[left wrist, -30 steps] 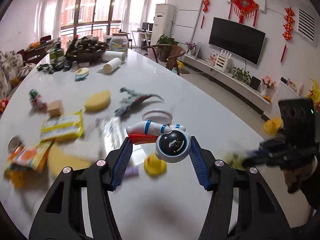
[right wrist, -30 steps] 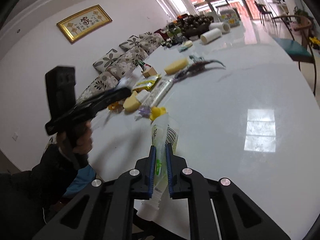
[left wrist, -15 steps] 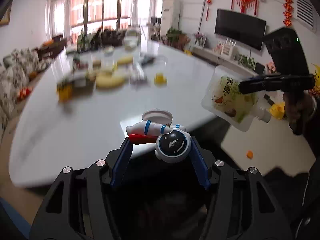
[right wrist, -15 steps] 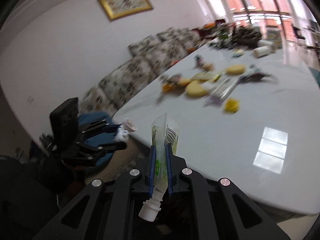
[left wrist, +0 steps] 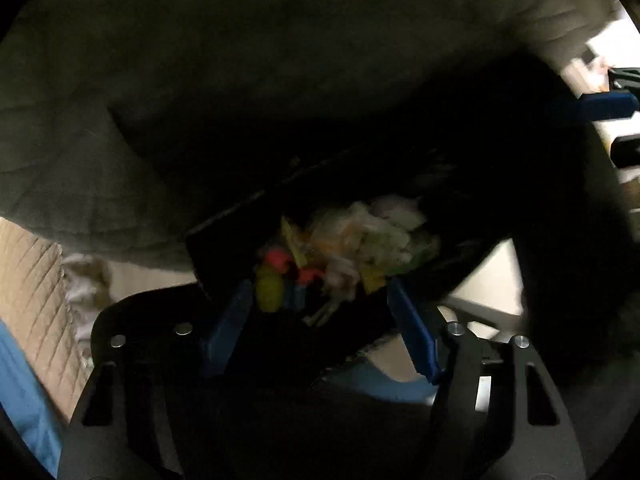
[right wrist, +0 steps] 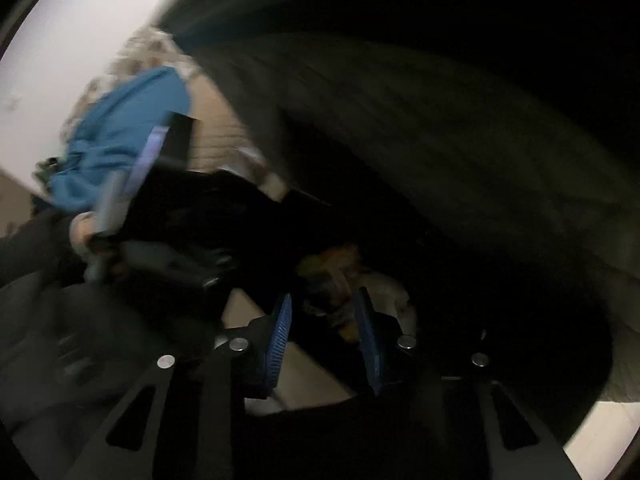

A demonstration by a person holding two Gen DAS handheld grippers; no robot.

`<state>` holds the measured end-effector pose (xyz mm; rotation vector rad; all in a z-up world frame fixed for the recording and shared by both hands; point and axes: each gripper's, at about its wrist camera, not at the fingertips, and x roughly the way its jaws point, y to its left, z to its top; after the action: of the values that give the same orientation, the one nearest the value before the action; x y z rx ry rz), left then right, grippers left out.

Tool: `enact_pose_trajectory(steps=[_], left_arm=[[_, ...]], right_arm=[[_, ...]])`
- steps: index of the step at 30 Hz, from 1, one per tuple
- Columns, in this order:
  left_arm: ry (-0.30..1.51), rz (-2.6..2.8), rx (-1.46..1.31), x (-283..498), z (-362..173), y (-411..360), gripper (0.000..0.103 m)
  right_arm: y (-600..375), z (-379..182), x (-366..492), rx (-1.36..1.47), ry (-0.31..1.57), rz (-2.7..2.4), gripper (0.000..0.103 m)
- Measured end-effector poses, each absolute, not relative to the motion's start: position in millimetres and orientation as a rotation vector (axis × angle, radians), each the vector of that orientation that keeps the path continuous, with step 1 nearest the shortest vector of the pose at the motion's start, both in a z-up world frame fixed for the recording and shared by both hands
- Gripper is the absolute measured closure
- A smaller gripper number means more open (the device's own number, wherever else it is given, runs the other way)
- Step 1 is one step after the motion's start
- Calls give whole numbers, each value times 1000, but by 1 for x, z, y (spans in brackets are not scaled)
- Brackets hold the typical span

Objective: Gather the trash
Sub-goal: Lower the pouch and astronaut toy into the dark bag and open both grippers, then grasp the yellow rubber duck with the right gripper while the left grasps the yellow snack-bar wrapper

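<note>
Below, blurred trash [left wrist: 352, 252] (no readable labels).

Both views are dim and shadowed, with daylight only at the fisheye edges. Motion blur smears the right view; the trash pile [left wrist: 352, 248] is soft and unfocused.

It is dark here. A big grey shape, the underside of the table [left wrist: 280, 60], fills the top of both views. The floor [left wrist: 36, 280] at the lower left of the left view is light brown with slanted lines. A white wall [right wrist: 80, 20] shines bright at the upper left of the right view. A blue cloth [right wrist: 128, 120] hangs below it. Everything is blurry.
</note>
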<state>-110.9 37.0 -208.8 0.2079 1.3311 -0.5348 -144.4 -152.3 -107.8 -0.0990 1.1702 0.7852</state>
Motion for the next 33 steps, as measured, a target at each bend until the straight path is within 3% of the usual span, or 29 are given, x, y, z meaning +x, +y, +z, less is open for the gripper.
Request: enact_pose_trajectory(steps=[2,4,8,14,17,20,33], left_arm=[[1258,-563,191,-120,-173,48,34],[1178,-568,151,-125,-134,60,32],[1014,-556,40,-122,-71,73,28],[846,-516,-93,-104,-12,77,23],[828,-489,-100,-94,-2,79,23],[817,-476,-123,-86,3,79,23],[767,-305,-368,97,45,57,23]], right_arm=[[-163,-51,-155,-95,1035,811,60],[-183,11,-148,-68,861,753,42],[-210,58,-66,-82,698,514,35],[-216,21,60,-122,817,371,44],[-210,8,72,-153,860,381,47],[-205,2,68,-169,894,391,66],[-239,35,-2,14,785,477,66]])
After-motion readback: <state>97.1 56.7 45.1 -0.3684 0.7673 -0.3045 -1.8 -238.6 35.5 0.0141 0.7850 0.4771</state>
